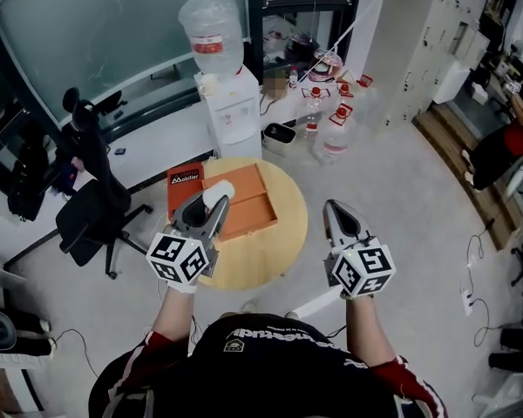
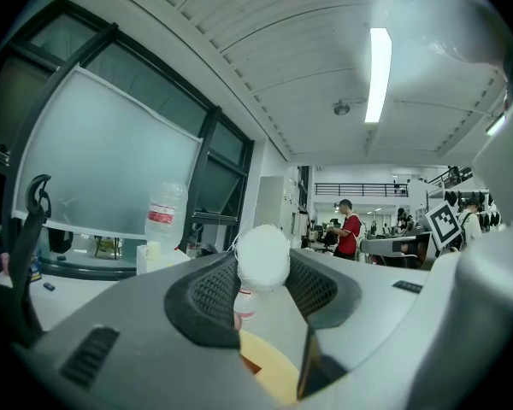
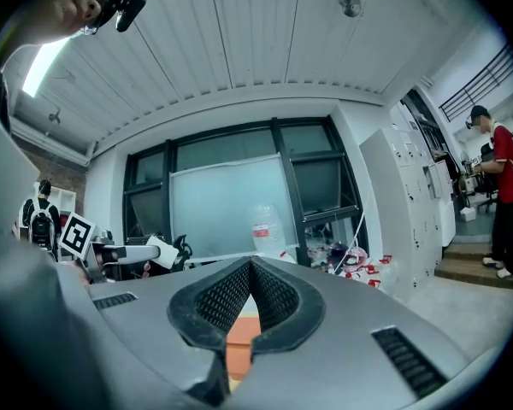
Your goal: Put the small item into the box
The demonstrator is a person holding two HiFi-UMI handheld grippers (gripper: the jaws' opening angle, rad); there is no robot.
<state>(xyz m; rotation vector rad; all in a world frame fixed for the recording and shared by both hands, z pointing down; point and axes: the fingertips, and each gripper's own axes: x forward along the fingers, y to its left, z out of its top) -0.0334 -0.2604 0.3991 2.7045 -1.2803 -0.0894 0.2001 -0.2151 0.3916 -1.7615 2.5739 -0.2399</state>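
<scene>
The left gripper is clamped on the small white item, a rounded lump pinched between the tips of its two black ribbed pads. In the head view the item hangs over the near left part of the orange box, above it and not inside. The right gripper is empty with its jaws together, and it hovers over the right edge of the table, well apart from the box.

There are two grippers, one white item and one open, shallow orange box. One flat orange piece with white lettering lies just beside the box's left side. Both sit on a single round wooden table.

Around the table is a pale floor. One water dispenser with a big clear bottle on top stands behind the table against a frosted glass wall. One black office chair stands to the left. Several clear bottles with red labels crowd the floor behind and to the right.

Only the head view shows the box, the table and both grippers together. The left gripper view alone shows the pads pressing on the item, and also a person in a red shirt far across the office. The right gripper view shows its own pads meeting at the tips, with a sliver of orange below them.
</scene>
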